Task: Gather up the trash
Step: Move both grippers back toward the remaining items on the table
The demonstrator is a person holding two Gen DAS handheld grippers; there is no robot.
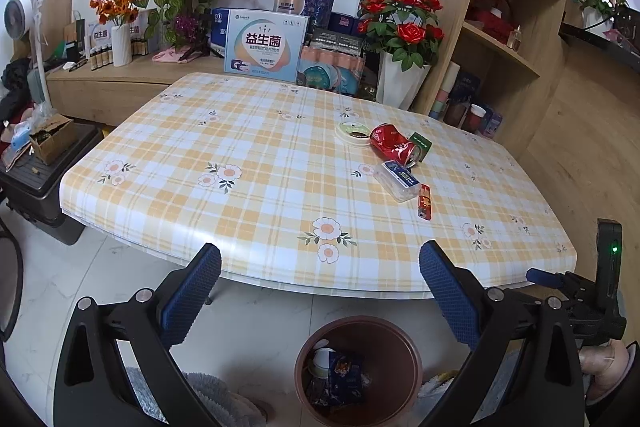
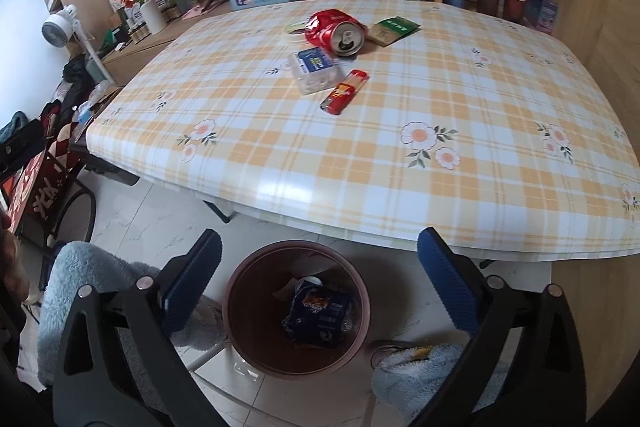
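A crushed red can [image 1: 394, 143] [image 2: 334, 29] lies on the checked table [image 1: 256, 147] [image 2: 460, 131] beside a clear plastic box [image 1: 399, 181] [image 2: 316, 70], a red lighter [image 1: 424, 202] [image 2: 345, 92], a green-and-tan packet [image 1: 421, 143] [image 2: 393, 29] and a round white lid [image 1: 352, 132] [image 2: 294, 31]. A brown bin [image 1: 412, 359] [image 2: 240, 307] on the floor holds a dark blue wrapper [image 1: 345, 373] [image 2: 320, 313]. My left gripper [image 1: 320, 267] is open and empty above the bin. My right gripper [image 2: 318, 255] is open and empty above the bin.
Boxes, flower vases [image 1: 400, 83] and a wooden shelf [image 1: 504, 39] stand behind the table. A white fan [image 1: 24, 15] and a cardboard box [image 1: 52, 139] sit at the left. Blue fluffy cloth [image 2: 84, 279] lies by the bin. The right gripper's body [image 1: 600, 299] shows at the left view's edge.
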